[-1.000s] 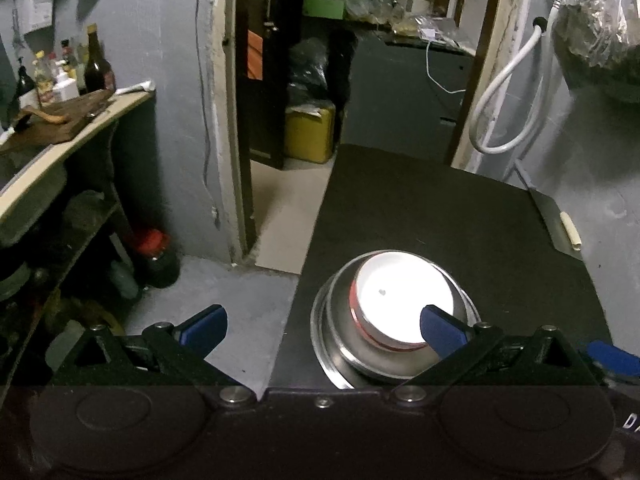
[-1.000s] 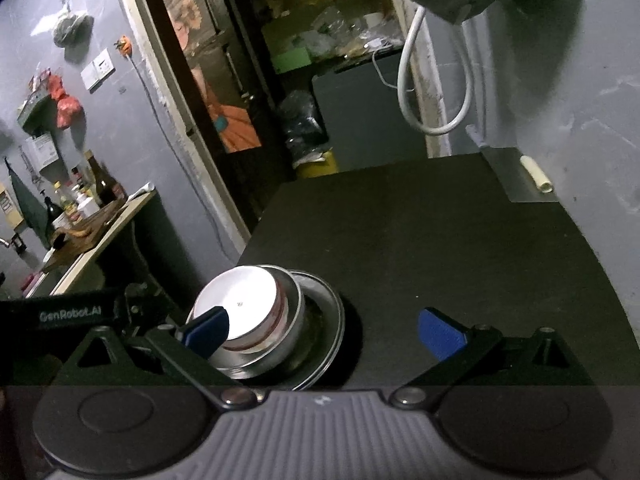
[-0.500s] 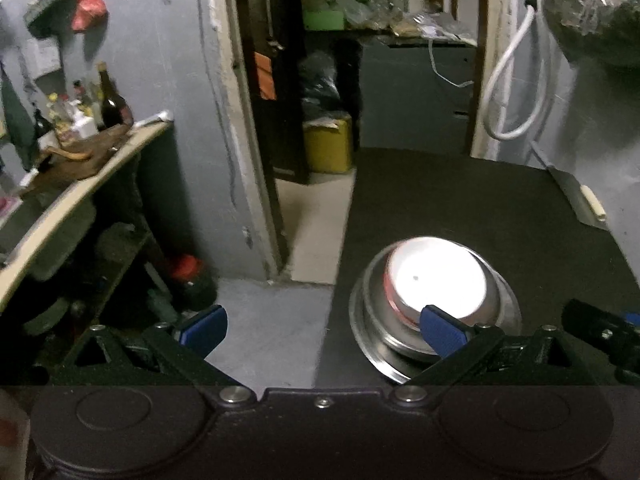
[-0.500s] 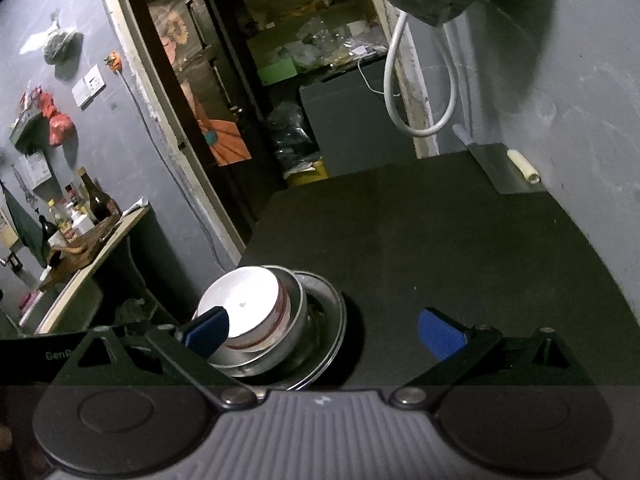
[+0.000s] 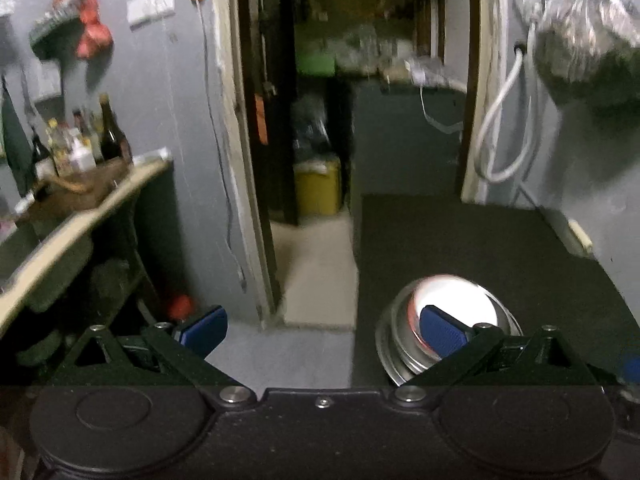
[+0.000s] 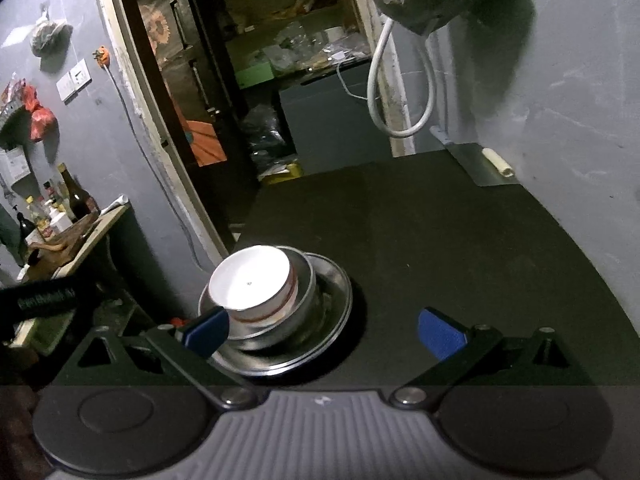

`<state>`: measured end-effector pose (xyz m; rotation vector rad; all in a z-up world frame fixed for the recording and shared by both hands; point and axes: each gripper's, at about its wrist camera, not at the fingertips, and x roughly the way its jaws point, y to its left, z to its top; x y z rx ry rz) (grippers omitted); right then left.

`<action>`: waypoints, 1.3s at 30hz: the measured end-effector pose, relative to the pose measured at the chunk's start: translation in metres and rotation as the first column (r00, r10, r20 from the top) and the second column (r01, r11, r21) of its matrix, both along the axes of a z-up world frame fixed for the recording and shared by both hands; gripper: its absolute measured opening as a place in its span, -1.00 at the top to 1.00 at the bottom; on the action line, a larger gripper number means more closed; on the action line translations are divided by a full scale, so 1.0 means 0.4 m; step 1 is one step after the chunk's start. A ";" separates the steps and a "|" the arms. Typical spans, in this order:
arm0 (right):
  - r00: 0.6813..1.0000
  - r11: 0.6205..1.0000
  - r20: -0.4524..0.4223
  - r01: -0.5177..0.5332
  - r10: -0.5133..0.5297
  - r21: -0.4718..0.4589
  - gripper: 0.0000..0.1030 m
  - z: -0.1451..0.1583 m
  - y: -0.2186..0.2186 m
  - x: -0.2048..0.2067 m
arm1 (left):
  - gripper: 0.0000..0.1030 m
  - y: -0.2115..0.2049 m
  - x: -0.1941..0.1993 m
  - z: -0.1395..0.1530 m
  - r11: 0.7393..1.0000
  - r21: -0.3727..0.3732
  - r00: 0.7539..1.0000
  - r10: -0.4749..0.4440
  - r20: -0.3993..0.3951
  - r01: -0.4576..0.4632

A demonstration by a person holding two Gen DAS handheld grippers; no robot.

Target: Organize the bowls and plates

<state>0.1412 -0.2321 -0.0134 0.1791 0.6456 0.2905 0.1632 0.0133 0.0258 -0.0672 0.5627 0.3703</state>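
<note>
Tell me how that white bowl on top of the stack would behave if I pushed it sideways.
The white bowl sits upside down in a steel bowl on a steel plate. It would probably slide, since the steel looks smooth. It sits slightly tilted, so it may rock. If ceramic, as its gloss suggests, it could chip.

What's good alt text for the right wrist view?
A white bowl sits upside down in a steel bowl on a steel plate, at the left edge of a black table. The open right gripper hovers near it, holding nothing.
</note>
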 end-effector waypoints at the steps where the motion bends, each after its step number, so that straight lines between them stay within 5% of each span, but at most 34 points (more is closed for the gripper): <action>1: 1.000 1.000 0.003 0.015 -0.015 0.000 -1.00 0.002 0.003 -0.015 | -0.98 0.009 -0.014 0.005 1.000 0.007 1.000 -0.005 0.020 0.005; 8: 0.992 0.993 0.050 0.120 -0.119 -0.007 -1.00 0.026 0.034 -0.121 | -0.98 0.077 -0.081 0.005 0.999 -0.027 0.997 -0.027 0.072 0.029; 20: 0.984 0.985 0.102 0.155 -0.146 -0.081 -1.00 0.058 0.083 -0.266 | -0.98 0.097 -0.183 -0.028 0.985 -0.075 0.985 -0.146 0.093 0.153; 29: 0.989 0.995 0.135 0.071 -0.060 -0.076 -1.00 0.070 0.058 -0.282 | -0.98 0.058 -0.252 -0.022 0.988 0.009 0.980 -0.154 0.128 0.154; 39: 0.993 0.993 0.117 -0.009 0.023 -0.115 -1.00 0.077 -0.056 -0.306 | -0.98 -0.040 -0.238 -0.016 0.993 -0.056 0.992 -0.096 0.077 0.100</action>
